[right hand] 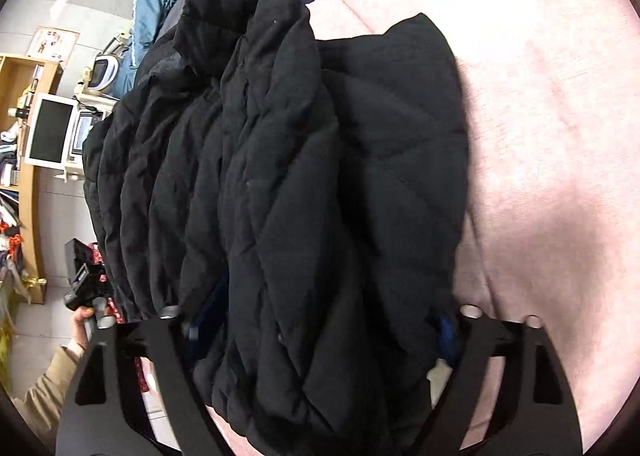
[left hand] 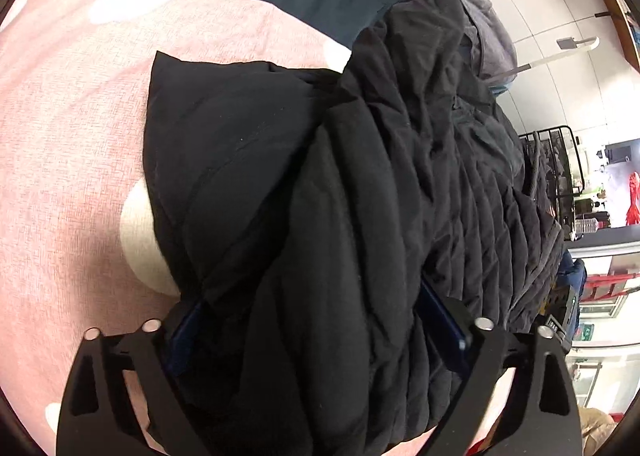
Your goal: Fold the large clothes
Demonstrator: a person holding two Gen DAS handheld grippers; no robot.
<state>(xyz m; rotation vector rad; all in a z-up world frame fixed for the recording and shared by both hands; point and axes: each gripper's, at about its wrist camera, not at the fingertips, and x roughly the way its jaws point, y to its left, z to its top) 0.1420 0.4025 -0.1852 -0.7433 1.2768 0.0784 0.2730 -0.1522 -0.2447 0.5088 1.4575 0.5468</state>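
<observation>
1. The black jacket (left hand: pixel 360 184) lies bunched on the pink bed (left hand: pixel 68 176), a folded flap spread flat toward the bed's middle, probably a sleeve already turned in.
2. Left gripper (left hand: pixel 320 320): jaws straddle a thick roll of jacket at its near edge. Gripping or just around it? Can't tell.
3. Right gripper (right hand: pixel 316 320): same story at the other end, so the fold can likely lift evenly.

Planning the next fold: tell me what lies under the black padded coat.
Under the black padded coat lies a pink sheet with white dots. Anything beneath the coat's middle is covered and cannot be seen.
</observation>
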